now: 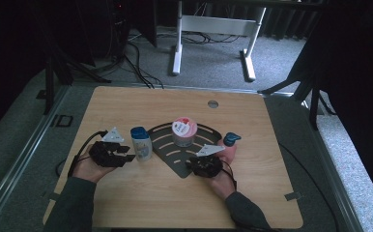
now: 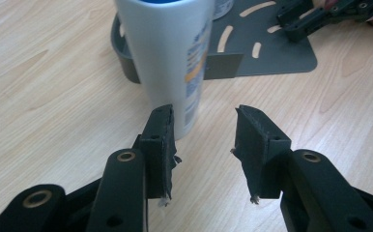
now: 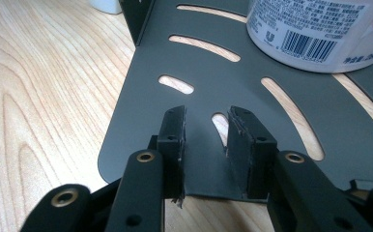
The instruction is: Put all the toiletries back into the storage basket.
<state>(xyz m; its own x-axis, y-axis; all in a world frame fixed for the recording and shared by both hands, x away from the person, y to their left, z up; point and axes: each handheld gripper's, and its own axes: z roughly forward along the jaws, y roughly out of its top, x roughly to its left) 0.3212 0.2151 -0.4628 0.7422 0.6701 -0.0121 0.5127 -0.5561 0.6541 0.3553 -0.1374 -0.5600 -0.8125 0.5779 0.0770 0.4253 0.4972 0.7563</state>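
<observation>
From the high view, the left hand-held gripper (image 1: 126, 153) sits low on the wooden surface (image 1: 126, 203), its tips right beside a white bottle with a blue cap (image 1: 141, 143), which stands upright just off the left edge of a dark slotted tray (image 1: 167, 145). On that tray stands a round tub with a pink and white lid (image 1: 183, 131). The right hand-held gripper (image 1: 199, 164) rests at the tray's near corner, and a pinkish bottle with a blue pump top (image 1: 230, 145) stands just behind that hand.

Over to the left gripper view: the left hand-held gripper (image 2: 204, 130) has its jaws apart, nothing between them. The white bottle (image 2: 167, 58) stands upright just past the left jaw, close to its tip; contact cannot be told. The tray (image 2: 281, 53) lies behind it.

Now the right gripper view: the right hand-held gripper (image 3: 206, 133) has its jaws apart, straddling the tray's near edge (image 3: 141, 121) without pressing on it. The tub (image 3: 315, 34) stands on the tray farther up, barcode facing.
</observation>
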